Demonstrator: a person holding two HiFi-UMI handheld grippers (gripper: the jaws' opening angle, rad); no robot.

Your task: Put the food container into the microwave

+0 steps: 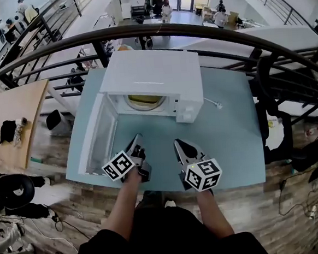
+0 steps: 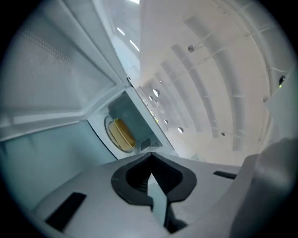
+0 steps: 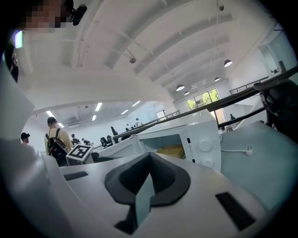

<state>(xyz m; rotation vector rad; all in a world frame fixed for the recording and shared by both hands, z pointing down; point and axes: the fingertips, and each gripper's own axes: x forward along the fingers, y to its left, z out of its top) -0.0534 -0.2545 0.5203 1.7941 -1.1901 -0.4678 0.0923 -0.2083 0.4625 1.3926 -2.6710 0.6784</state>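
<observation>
A white microwave (image 1: 149,78) stands on the pale blue table (image 1: 233,129) with its door (image 1: 96,135) swung open to the left. Inside it, on the turntable, sits the yellow food container (image 1: 144,101), also seen in the left gripper view (image 2: 122,135) and the right gripper view (image 3: 171,150). My left gripper (image 1: 137,139) hovers just in front of the open cavity, shut and empty (image 2: 151,155). My right gripper (image 1: 179,145) is beside it, a little to the right, also shut with nothing in it (image 3: 150,155).
The microwave's loose plug and cord (image 1: 216,105) lie on the table to its right. A dark curved railing (image 1: 141,34) runs behind the table. A black chair (image 1: 271,87) stands at the table's right edge. A wooden table (image 1: 16,118) is on the left.
</observation>
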